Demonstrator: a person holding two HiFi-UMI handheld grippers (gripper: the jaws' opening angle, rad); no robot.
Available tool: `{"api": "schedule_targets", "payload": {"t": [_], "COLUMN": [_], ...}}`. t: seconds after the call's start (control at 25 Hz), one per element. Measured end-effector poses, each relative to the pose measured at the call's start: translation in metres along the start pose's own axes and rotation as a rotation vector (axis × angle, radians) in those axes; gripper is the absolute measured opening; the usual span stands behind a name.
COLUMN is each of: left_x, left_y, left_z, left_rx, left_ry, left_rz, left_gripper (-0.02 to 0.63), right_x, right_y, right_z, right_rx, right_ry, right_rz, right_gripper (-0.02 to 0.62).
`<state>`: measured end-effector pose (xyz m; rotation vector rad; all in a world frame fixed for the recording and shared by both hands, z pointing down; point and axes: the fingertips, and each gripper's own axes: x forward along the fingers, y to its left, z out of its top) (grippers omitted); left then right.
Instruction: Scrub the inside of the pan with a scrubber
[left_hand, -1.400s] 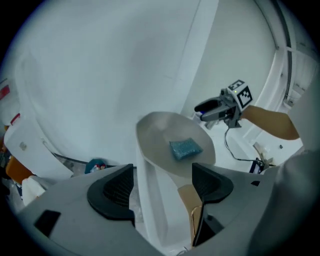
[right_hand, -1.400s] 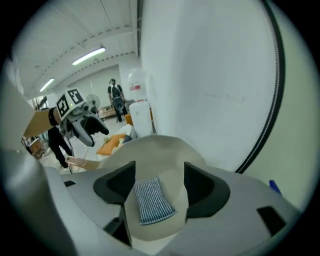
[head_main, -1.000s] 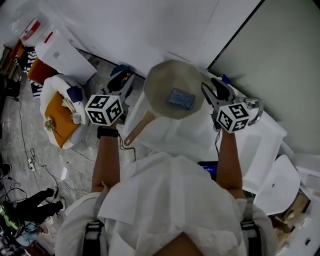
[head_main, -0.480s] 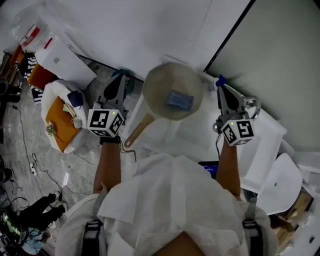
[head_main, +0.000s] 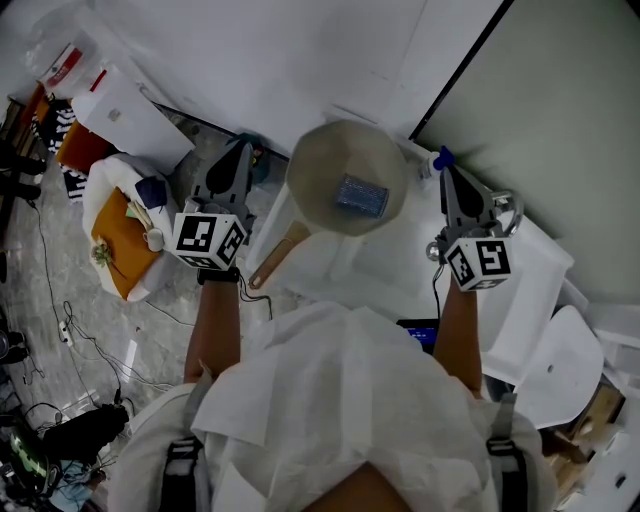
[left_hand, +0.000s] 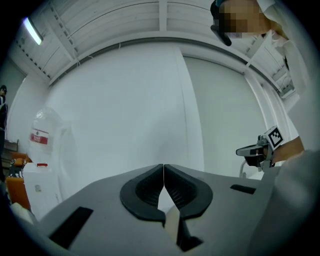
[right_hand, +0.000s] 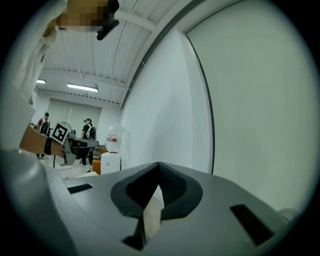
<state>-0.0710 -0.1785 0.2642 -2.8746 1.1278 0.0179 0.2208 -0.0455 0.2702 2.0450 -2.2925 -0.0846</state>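
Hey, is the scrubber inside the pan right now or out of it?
Inside. In the head view the blue scrubber lies on the floor of the pan, well within its rim.

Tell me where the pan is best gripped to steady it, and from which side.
Probably the handle, midway along, with the left gripper coming from the person's left: it sticks out of the pan toward that side, long and narrow, while the scrubber lies in the wide bowl.
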Motion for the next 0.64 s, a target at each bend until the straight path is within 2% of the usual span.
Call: {"api": "schedule_targets", "payload": {"t": [0.64], "left_x": [0.0], "left_y": [0.0008], "left_z": [-0.0052], "left_rx": [-0.002], "left_ry": [0.013], "left_rz": [-0.006], "left_gripper": [0.018], "right_x": [0.0043], "right_y": [0.0031], "right_z": [-0.0039], "right_rx": [-0.009], "right_ry": [0.022], "right_rz": [0.002], "right_gripper": [0.009]}}
